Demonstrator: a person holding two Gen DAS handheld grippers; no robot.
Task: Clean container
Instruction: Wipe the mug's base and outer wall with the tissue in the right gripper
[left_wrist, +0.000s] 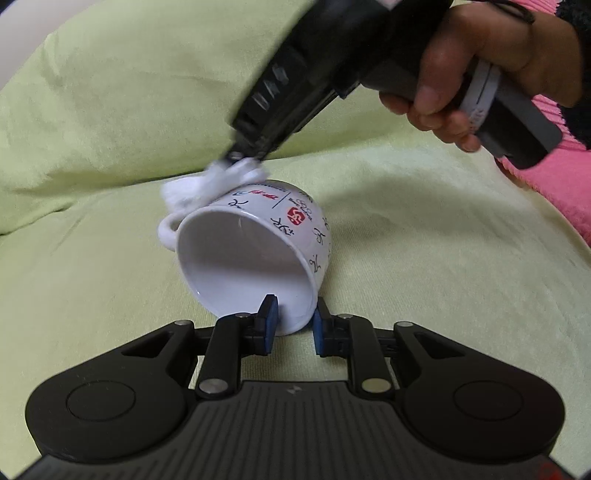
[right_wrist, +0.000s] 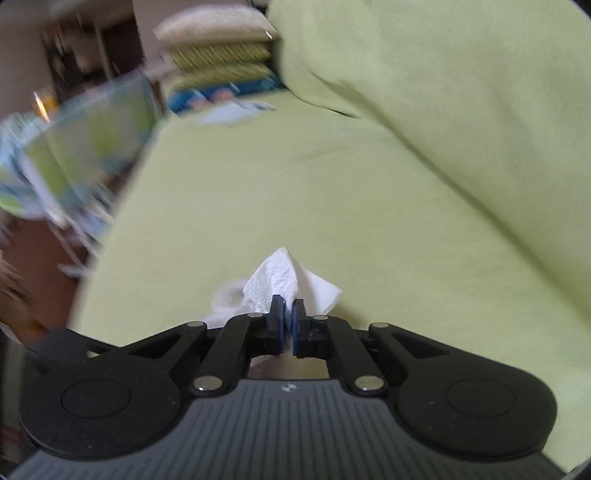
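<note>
The white ceramic cup (left_wrist: 255, 254) with a loop handle carries black brush-style figures, a red square emblem, a ring motif and a red-and-blue logo; none of the lettering is legible. It lies tipped on its side over the light green fabric-covered cushion (left_wrist: 424, 258), mouth facing the left wrist camera. The left hand-held gripper (left_wrist: 293, 319) pinches the lower rim, 1 blue pad inside the cup and 1 outside. The right hand-held gripper (right_wrist: 288, 317) is pressed together on a crumpled white paper towel (right_wrist: 280, 277), which touches the cup's upper outer wall near the handle. A hand (left_wrist: 491, 62) grips that tool's handle.
</note>
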